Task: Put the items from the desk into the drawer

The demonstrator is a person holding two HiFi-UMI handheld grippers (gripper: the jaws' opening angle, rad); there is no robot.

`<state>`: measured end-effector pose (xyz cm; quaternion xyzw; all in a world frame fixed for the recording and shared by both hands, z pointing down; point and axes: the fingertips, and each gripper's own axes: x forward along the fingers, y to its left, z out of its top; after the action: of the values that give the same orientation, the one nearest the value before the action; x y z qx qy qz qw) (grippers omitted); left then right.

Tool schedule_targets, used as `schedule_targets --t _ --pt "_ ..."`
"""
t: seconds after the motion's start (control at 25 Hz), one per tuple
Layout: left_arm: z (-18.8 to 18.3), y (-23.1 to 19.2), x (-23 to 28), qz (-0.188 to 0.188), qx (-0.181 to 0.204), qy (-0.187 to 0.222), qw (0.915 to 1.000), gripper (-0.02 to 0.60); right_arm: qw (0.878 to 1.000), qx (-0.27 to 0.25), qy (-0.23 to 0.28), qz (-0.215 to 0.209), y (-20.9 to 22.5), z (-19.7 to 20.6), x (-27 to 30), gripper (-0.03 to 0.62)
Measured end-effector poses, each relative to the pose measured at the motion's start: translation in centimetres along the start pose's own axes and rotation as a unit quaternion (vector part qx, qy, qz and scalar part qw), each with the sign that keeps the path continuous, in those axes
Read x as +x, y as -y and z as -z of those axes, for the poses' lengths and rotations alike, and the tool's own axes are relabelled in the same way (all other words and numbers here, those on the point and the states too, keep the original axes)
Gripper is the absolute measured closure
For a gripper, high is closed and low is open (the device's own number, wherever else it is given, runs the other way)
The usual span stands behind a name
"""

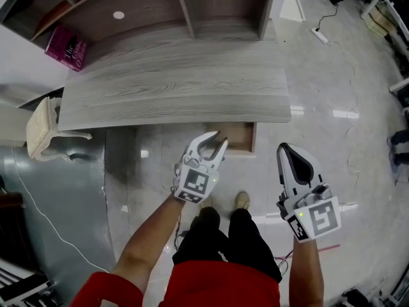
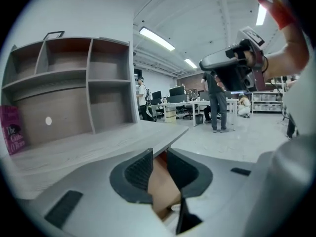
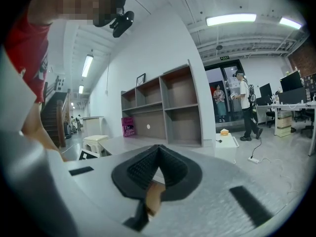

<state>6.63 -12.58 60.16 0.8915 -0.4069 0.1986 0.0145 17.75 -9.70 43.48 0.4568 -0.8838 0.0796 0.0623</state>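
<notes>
Under the near edge of the grey wood-grain desk (image 1: 179, 88), a brown drawer (image 1: 233, 136) stands pulled out a little way. The left gripper (image 1: 220, 138) hovers just in front of it on the near side, its jaws spread with nothing between them. In the left gripper view, only the drawer's brown wood shows through the gap. The right gripper (image 1: 282, 149) hangs to the right, over the glossy floor and apart from the desk. Its ribbed pads (image 3: 148, 168) are pressed together and pinch nothing. At the desk's far left corner a pink book (image 1: 66, 48) stands against the open shelf unit (image 1: 192, 11) that runs along the far side. A cream stool (image 1: 41, 126) stands beside the left end of the desk.
</notes>
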Motion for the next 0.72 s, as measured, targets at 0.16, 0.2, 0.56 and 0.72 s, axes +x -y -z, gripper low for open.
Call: schedule_targets --t 0.16,0.2,0.56,0.72 --pt "3.3 2.2 -2.4 0.013 0.014 -0.021 0.9996 0.489 1.0 0.002 -0.002 -0.002 0.1 0.1 -0.1 0.591" --pt "4.3 3.0 -2.7 0.019 0.017 -0.029 0.9992 0.474 1.0 0.002 -0.003 -0.001 0.3 0.3 -0.1 0.591" --pt "10.3 5.7 -1.3 0.005 0.033 -0.099 0.9945 0.459 1.0 -0.003 -0.026 0.001 0.9 1.7 -1.0 0.591" --pt "10.2 4.7 0.0 -0.012 0.032 -0.103 0.9941 0.52 1.0 -0.006 -0.029 0.005 1.4 1.7 -1.3 0.591"
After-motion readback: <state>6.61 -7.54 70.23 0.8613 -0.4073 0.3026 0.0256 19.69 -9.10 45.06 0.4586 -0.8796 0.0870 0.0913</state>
